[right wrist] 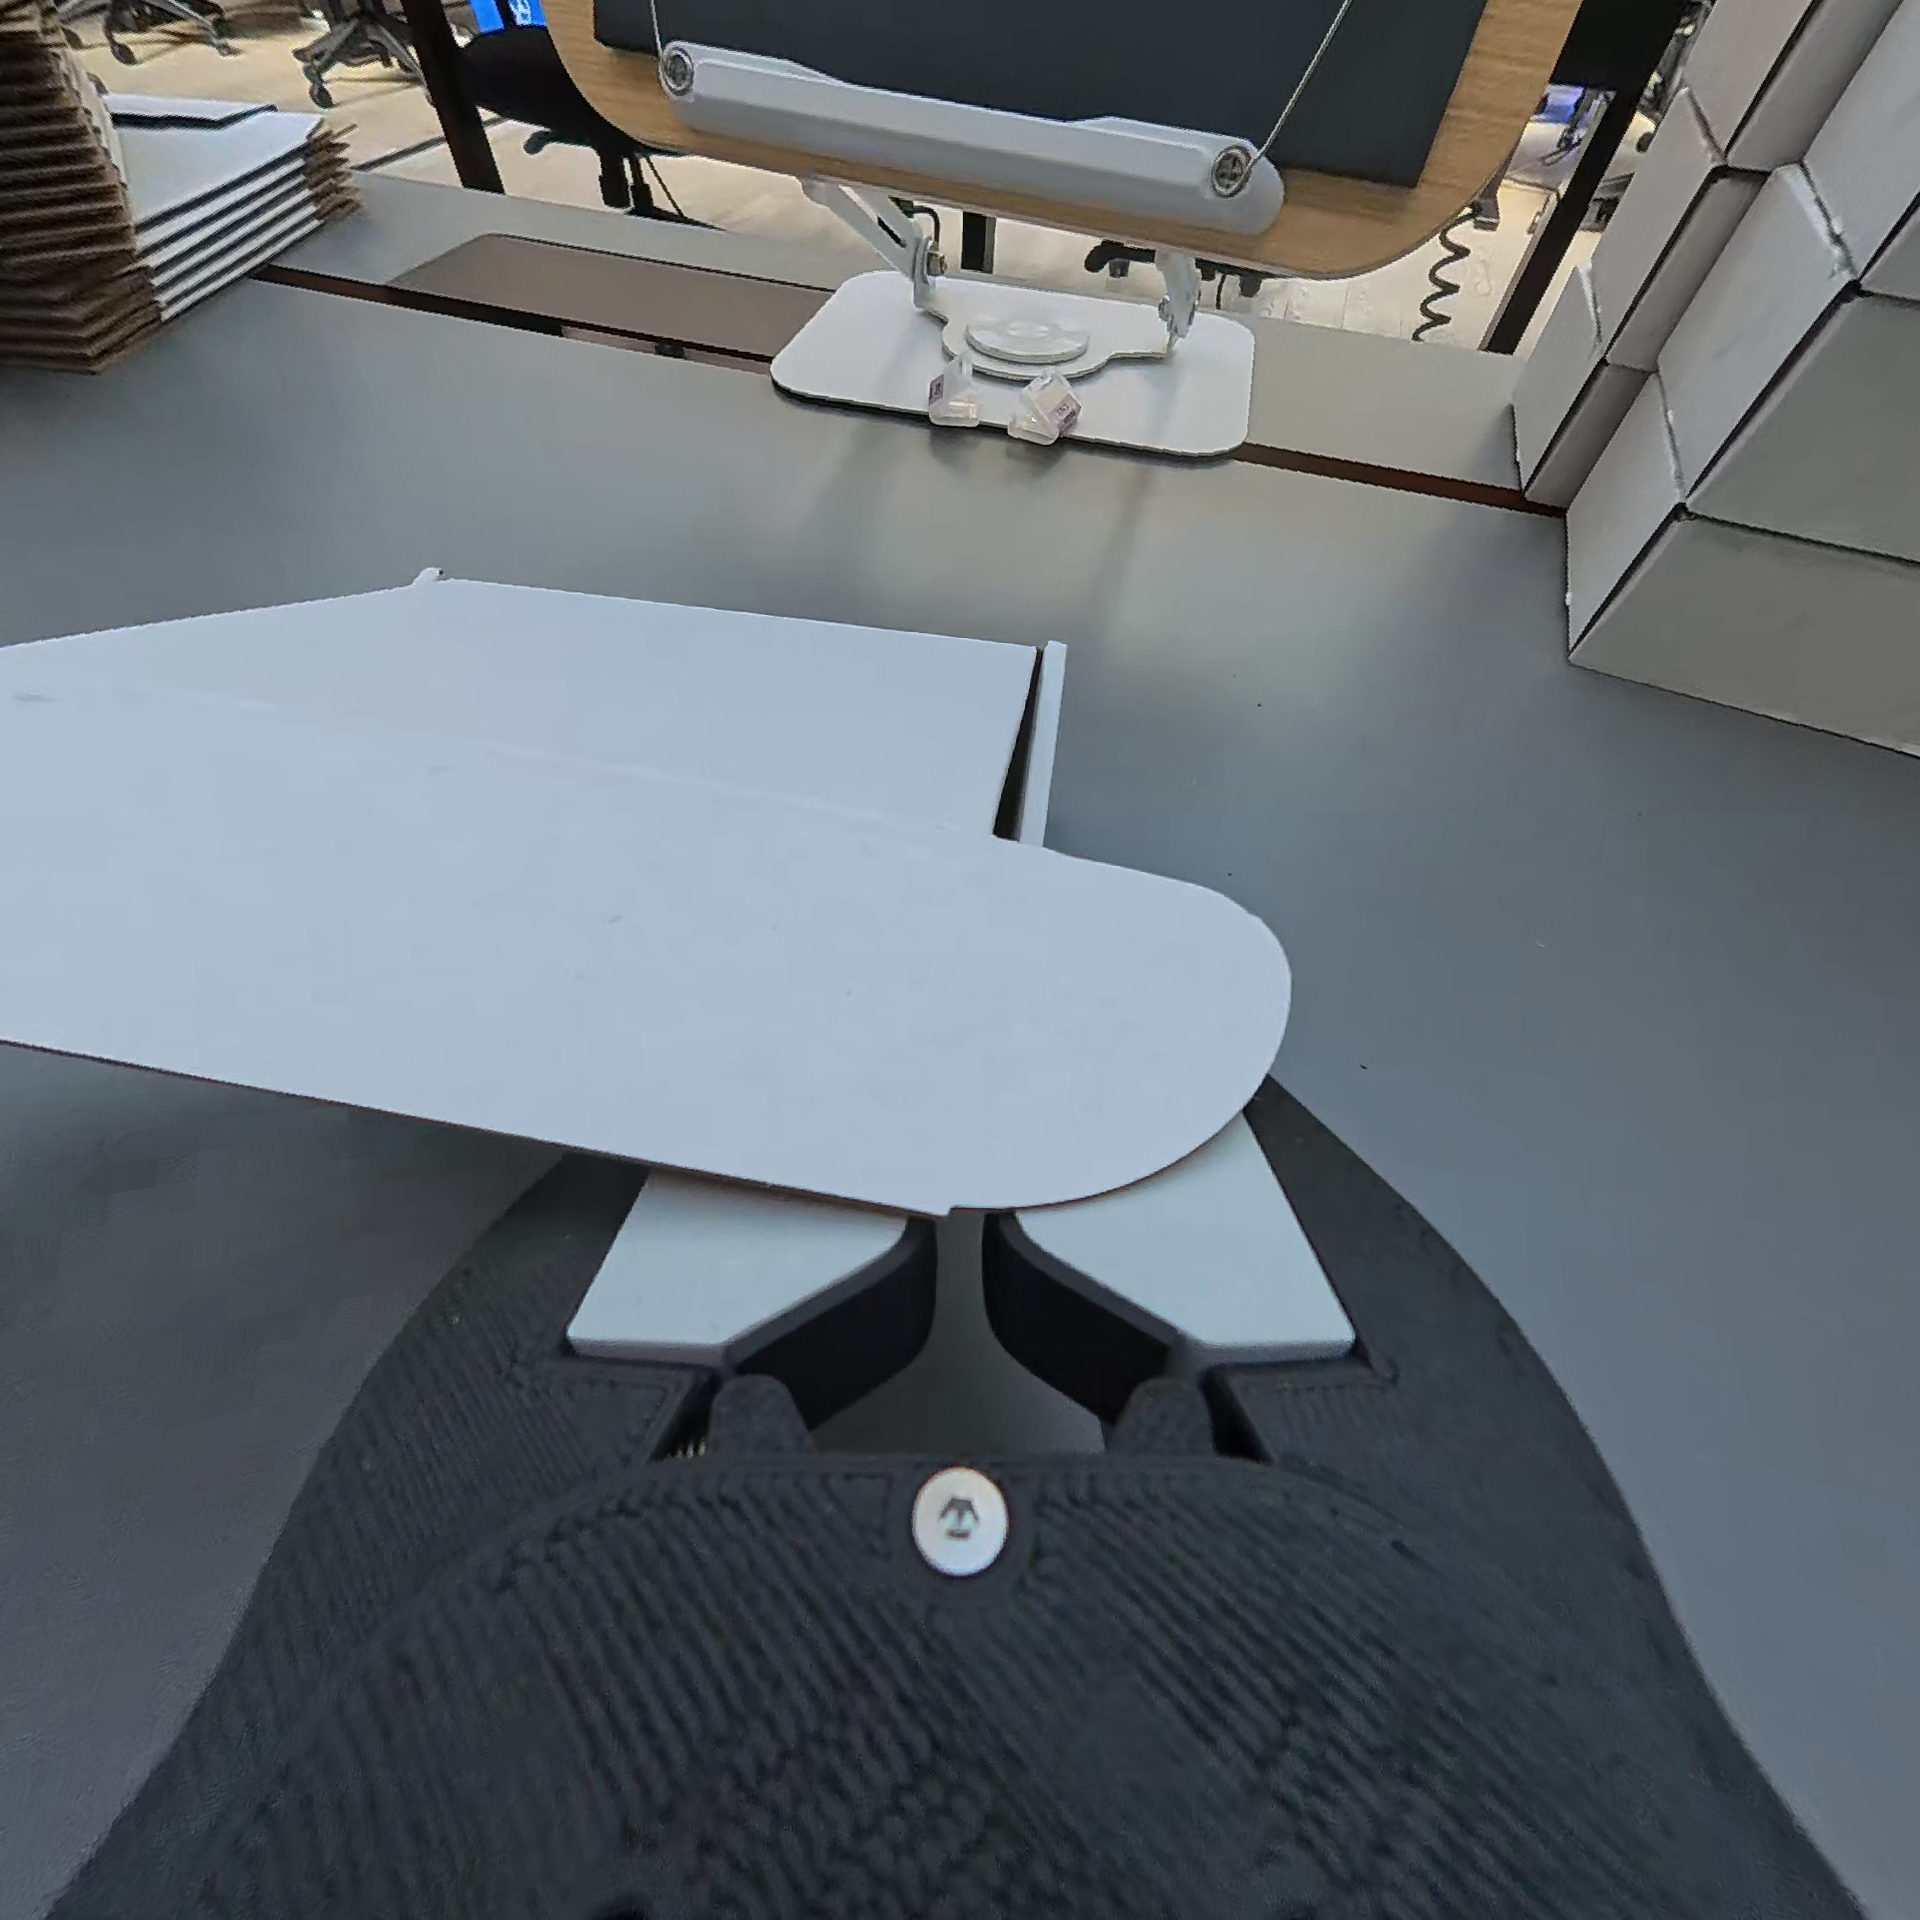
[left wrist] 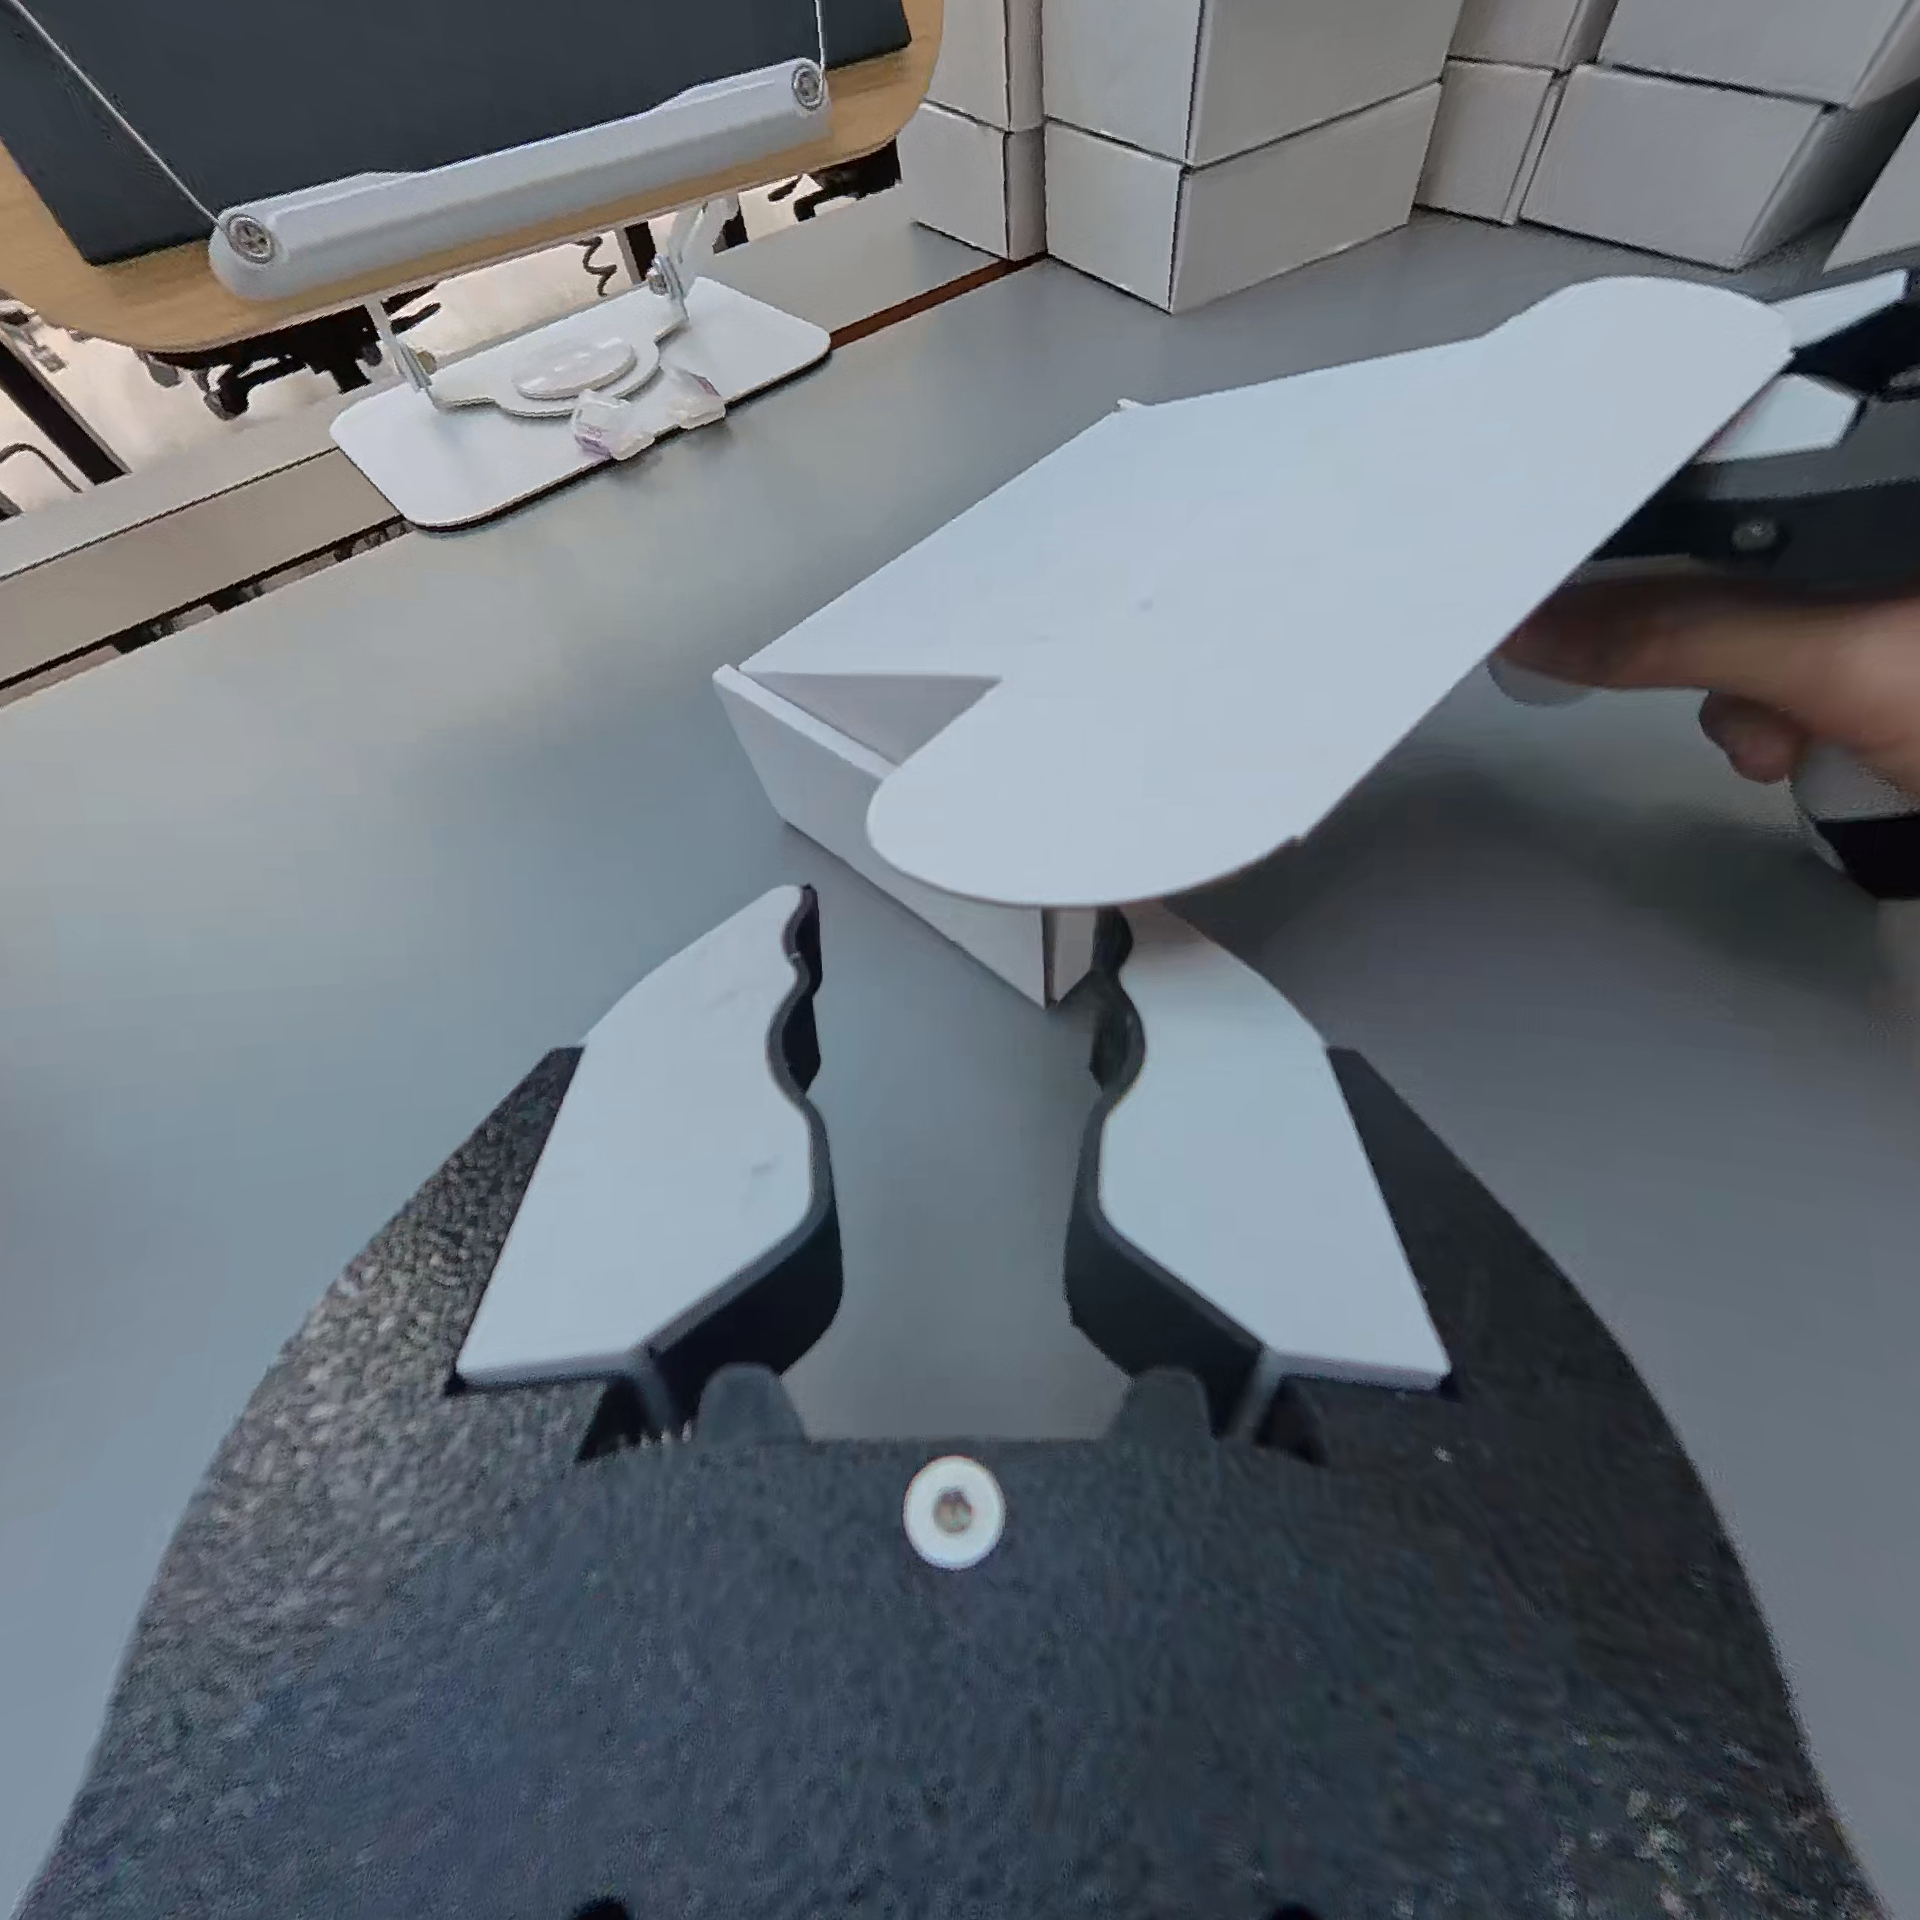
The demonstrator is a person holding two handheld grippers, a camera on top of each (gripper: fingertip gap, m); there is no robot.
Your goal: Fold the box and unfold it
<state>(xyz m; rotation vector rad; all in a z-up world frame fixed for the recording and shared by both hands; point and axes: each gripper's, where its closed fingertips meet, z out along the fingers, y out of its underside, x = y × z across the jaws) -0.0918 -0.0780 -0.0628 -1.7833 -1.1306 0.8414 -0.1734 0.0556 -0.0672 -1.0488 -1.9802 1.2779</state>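
Observation:
A white cardboard box (left wrist: 904, 790) sits on the grey table (left wrist: 312, 935), its lid (left wrist: 1247, 623) raised and slanting over it. My left gripper (left wrist: 956, 935) is open and empty, low on the table just in front of the box's near corner, its right finger under the lid's rounded ear. My right gripper (left wrist: 1808, 395), held by a hand (left wrist: 1714, 686), is at the lid's far edge. In the right wrist view the lid (right wrist: 623, 935) covers its fingertips. The right gripper (right wrist: 966, 1231) has its jaws almost together at the lid's front edge and holds that edge up.
A screen on a stand with a white base (left wrist: 582, 405) (right wrist: 1013, 364) is at the back of the table, with small clear pieces on the base. Stacked white boxes (left wrist: 1299, 156) (right wrist: 1766, 416) stand at the back right. Flat cardboard sheets (right wrist: 156, 208) are piled at the far left.

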